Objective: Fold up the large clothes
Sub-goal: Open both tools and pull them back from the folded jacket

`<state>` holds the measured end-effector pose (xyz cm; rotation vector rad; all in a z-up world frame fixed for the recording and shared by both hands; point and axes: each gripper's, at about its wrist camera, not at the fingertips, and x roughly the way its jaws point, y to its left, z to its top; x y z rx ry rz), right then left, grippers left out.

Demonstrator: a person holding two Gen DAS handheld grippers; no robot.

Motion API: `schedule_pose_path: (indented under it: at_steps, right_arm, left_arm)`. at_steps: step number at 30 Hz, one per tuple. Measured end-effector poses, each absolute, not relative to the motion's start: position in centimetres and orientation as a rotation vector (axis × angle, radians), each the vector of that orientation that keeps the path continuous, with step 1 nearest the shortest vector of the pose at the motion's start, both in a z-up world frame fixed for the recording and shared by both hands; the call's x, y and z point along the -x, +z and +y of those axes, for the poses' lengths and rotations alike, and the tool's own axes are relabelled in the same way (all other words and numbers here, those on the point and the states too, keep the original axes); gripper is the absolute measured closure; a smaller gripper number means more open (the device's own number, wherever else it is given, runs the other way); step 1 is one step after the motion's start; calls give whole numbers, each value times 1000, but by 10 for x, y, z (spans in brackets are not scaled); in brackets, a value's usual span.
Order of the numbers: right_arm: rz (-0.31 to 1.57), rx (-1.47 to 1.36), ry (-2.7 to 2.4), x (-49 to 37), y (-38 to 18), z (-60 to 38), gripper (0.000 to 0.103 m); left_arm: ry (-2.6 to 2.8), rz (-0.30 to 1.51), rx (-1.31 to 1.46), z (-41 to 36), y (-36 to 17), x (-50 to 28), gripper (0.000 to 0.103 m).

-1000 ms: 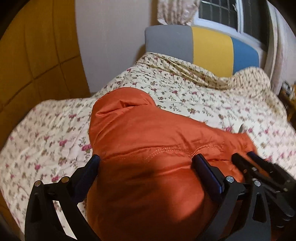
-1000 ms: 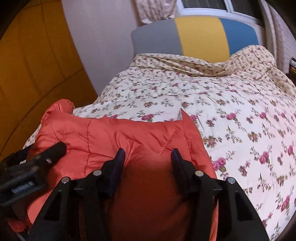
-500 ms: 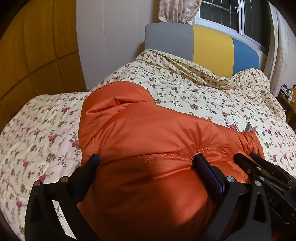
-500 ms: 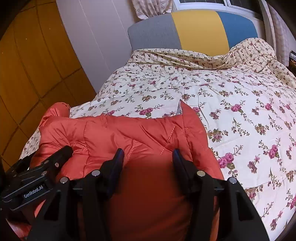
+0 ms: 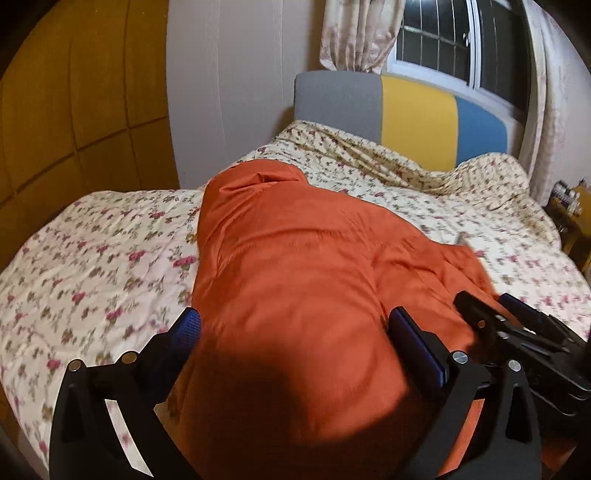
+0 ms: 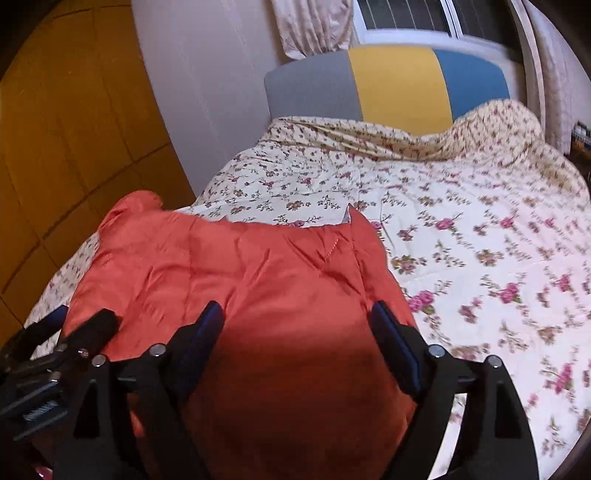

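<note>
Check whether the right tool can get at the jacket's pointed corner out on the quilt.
Probably yes: the corner lies ahead of the right tool, nothing between, but the tool already straddles orange jacket fabric.

Jacket [image 5: 306, 280] on the bed [image 5: 92, 266]
It lies near the bed's foot, headboard [image 5: 399, 114] behind; left tool [image 5: 295, 328] and right tool [image 6: 297, 321] side by side around its near edge.

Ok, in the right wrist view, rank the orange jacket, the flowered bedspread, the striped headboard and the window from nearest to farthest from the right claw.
1. Orange jacket, lying between the right claw's fingers.
2. Flowered bedspread, under the jacket and spreading ahead and right.
3. Striped headboard, at the bed's far end.
4. Window, above and behind the headboard.
</note>
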<state>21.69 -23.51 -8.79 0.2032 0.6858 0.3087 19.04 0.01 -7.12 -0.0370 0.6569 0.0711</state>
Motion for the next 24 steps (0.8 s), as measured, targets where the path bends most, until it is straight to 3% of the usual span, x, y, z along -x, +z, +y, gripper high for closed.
schedule_pose_path:
  at_steps: [3,6,24]
  right_arm:
    - [708,-244,298,-200,-85,-247,6]
    - [735,-322,287,-181,-83,-264,2]
    - [646,-259,281,-43,-35,-282,2]
  left_arm:
    - [57,635,34,0,-67,-163,3]
    - [53,634,-8,-3,-64,-139,3]
    - [138,598,-44,-2,-32,-32,3]
